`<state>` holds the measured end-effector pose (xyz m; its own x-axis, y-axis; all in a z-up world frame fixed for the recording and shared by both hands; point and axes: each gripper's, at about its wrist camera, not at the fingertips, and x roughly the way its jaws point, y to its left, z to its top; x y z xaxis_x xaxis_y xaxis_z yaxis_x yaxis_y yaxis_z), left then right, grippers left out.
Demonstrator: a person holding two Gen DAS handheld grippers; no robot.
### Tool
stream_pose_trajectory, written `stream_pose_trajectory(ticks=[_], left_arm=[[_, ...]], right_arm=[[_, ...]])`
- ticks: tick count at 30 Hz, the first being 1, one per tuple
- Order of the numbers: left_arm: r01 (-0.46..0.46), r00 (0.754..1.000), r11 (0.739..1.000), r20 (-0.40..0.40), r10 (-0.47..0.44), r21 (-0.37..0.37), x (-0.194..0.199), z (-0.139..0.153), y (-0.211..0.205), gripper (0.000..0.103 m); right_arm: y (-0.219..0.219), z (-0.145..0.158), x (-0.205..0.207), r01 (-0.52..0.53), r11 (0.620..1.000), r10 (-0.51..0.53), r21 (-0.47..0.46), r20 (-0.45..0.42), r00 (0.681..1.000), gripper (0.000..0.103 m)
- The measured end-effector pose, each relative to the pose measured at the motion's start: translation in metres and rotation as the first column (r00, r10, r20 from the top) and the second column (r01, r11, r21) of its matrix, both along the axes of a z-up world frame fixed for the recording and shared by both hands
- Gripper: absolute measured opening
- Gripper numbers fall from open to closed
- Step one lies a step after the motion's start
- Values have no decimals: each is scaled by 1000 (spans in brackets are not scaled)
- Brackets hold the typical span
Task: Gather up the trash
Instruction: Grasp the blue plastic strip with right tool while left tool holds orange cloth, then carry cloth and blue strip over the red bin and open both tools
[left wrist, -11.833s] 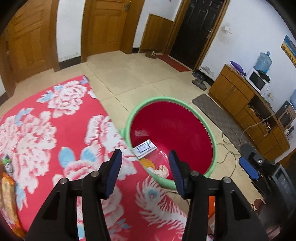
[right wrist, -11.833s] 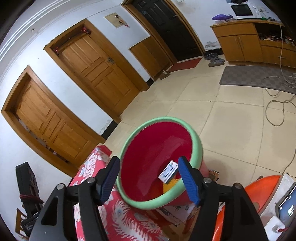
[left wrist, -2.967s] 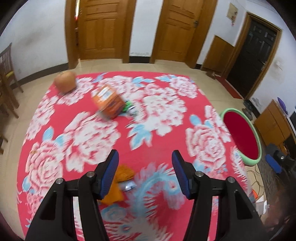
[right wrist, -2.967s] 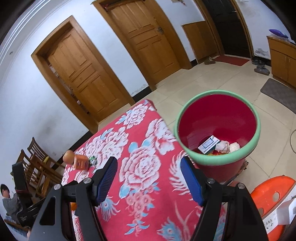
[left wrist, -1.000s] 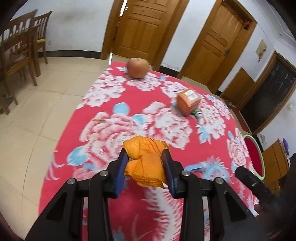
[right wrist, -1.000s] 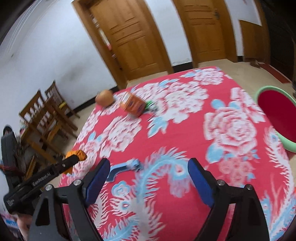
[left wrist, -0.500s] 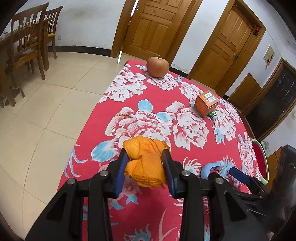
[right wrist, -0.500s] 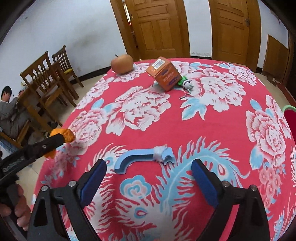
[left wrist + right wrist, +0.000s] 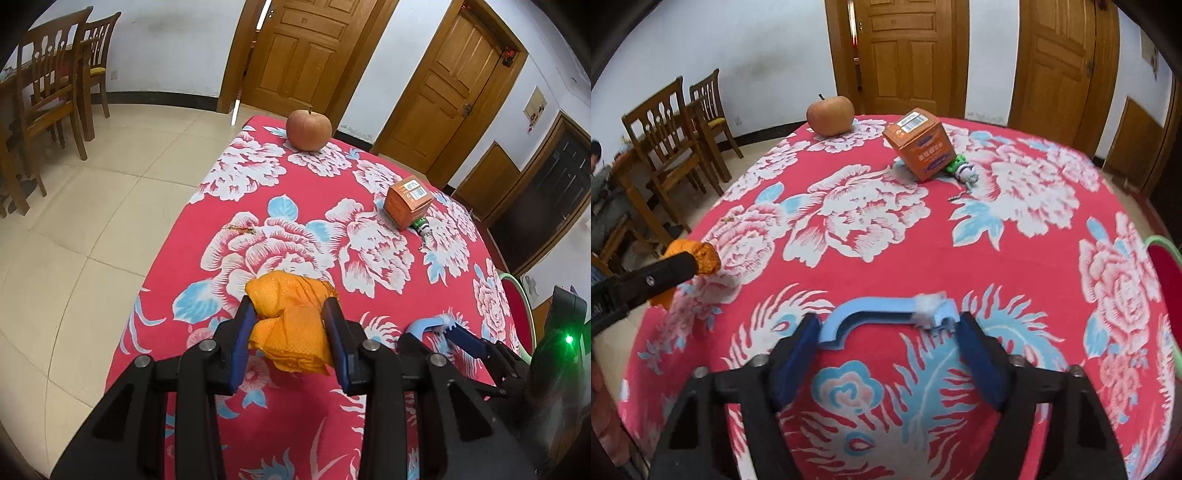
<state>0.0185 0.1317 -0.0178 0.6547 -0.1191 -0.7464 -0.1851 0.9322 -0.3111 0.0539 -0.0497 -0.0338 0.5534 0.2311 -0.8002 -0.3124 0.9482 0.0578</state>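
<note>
Beyond the left gripper, clenched on an orange cloth, sit an apple and orange box; the right gripper, spread wide, brackets a blue foam strip on the tablecloth.

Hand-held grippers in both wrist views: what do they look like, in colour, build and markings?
Both match: the left hand-held gripper and the right hand-held gripper have matte black angular frames with triangular cut-outs, silver pivot screws, and two fingers faced with dark blue pads. From the right wrist view, the left one's side carries white lettering, too cropped to read. No cables or sleeves show.
</note>
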Motion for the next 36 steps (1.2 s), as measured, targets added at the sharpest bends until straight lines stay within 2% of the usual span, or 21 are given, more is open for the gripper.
stream_pose_trajectory(ticks=[6, 16, 20, 26, 36], left_arm=[[30, 1000, 999, 6, -30, 10, 0, 6, -13, 38], [110, 993, 994, 31, -111, 23, 4, 21, -46, 38], [158, 987, 987, 37, -158, 23, 7, 25, -61, 38], [232, 972, 972, 34, -232, -18, 17, 28, -86, 38], [334, 942, 942, 43, -334, 1, 39, 40, -135, 38]], right_arm=[[-15, 3, -3, 27, 998, -27, 60, -6, 1000, 76], [-66, 28, -18, 129, 986, -134, 105, 51, 990, 76], [-92, 38, -24, 181, 977, -191, 114, 79, 978, 76], [-126, 52, -28, 250, 959, -265, 135, 108, 958, 76], [-181, 62, -28, 358, 919, -380, 166, 123, 917, 76]])
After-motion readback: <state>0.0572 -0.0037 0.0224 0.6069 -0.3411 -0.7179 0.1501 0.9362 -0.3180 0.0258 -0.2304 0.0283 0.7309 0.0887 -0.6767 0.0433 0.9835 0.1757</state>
